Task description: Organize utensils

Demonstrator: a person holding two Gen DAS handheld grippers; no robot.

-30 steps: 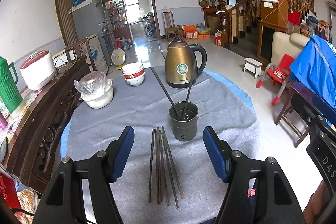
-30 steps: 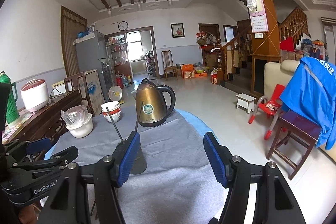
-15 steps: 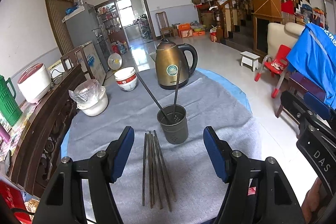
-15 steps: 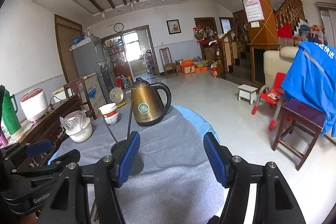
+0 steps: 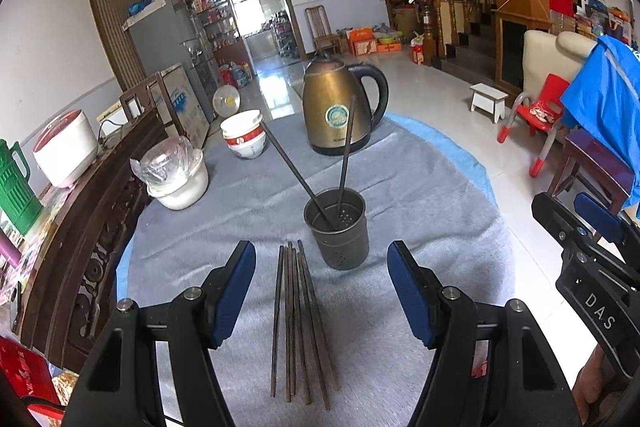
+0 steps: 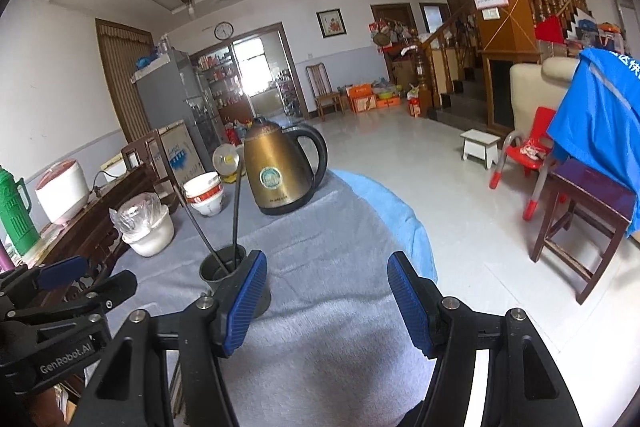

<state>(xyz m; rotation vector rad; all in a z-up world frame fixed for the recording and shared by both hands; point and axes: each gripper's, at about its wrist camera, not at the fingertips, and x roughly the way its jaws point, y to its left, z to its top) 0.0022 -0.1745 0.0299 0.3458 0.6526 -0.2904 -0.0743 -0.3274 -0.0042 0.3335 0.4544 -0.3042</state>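
Several dark chopsticks (image 5: 298, 323) lie side by side on the grey cloth, straight ahead of my left gripper (image 5: 321, 293). Its blue pads stand wide apart above them, open, nothing between. Just beyond them stands a dark metal holder cup (image 5: 337, 229) with two chopsticks (image 5: 346, 151) leaning in it. My right gripper (image 6: 327, 301) hovers open over bare cloth, to the right of the holder cup (image 6: 228, 277); its left finger hides part of the cup. Each gripper shows at the edge of the other's view.
A bronze kettle (image 5: 338, 109) stands behind the cup. A red-and-white bowl (image 5: 244, 139) and a white bowl with a plastic bag (image 5: 176, 175) sit at the left. The round table (image 5: 440, 187) drops off at the right toward a wooden stool (image 6: 588, 211). A dark sideboard (image 5: 96, 211) runs along the left.
Both grippers have moved nearer to the table and lower. The holder cup and lying chopsticks sit higher and further left in the left view. Jaws unchanged.
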